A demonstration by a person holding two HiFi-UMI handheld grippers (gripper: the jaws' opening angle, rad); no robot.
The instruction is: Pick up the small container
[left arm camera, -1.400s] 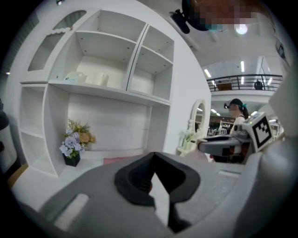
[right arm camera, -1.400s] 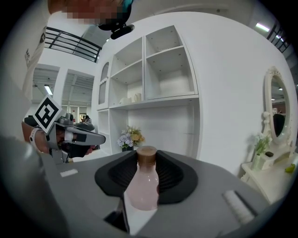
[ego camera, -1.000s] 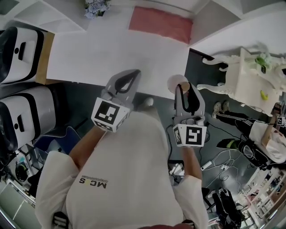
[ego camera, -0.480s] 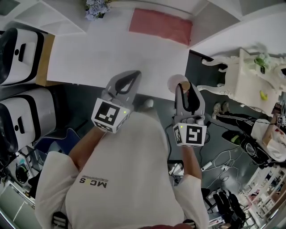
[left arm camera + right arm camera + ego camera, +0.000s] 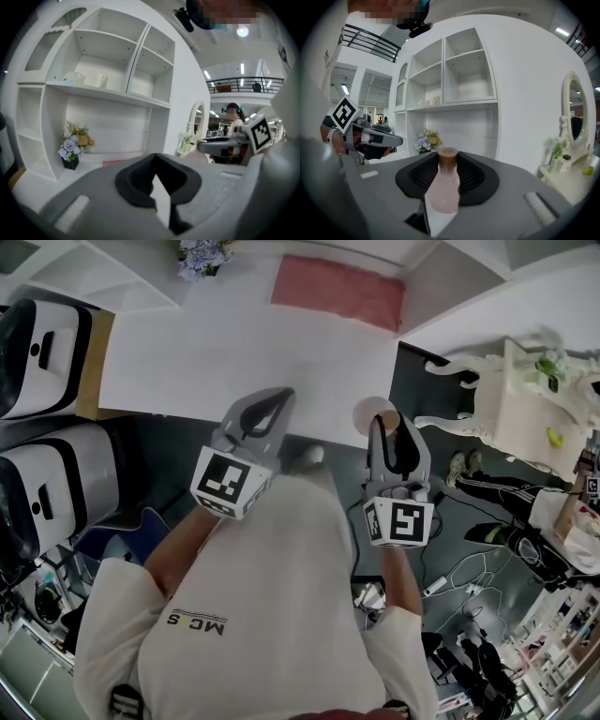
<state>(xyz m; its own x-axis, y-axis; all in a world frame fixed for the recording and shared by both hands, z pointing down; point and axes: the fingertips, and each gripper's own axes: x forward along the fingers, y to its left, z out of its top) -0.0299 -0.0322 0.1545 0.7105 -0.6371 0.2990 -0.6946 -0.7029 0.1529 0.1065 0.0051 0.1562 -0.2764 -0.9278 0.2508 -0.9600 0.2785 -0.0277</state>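
The small container (image 5: 442, 190) is a pale pink bottle with a brown cap, and it stands upright between the black pads of my right gripper (image 5: 446, 180), which is shut on it. From the head view the same container (image 5: 372, 412) shows as a pink round at the tip of the right gripper (image 5: 387, 424), held over the near right corner of the white table (image 5: 234, 343). My left gripper (image 5: 278, 397) hangs over the table's near edge with its tips together and nothing in them. In its own view the left gripper (image 5: 157, 183) is shut and empty.
A pink mat (image 5: 337, 292) lies at the table's far side and a flower pot (image 5: 202, 257) stands behind it. White shelves (image 5: 108, 70) rise beyond. A white dressing table (image 5: 525, 399) is at the right, black-and-white machines (image 5: 37, 343) at the left, cables (image 5: 450, 587) on the floor.
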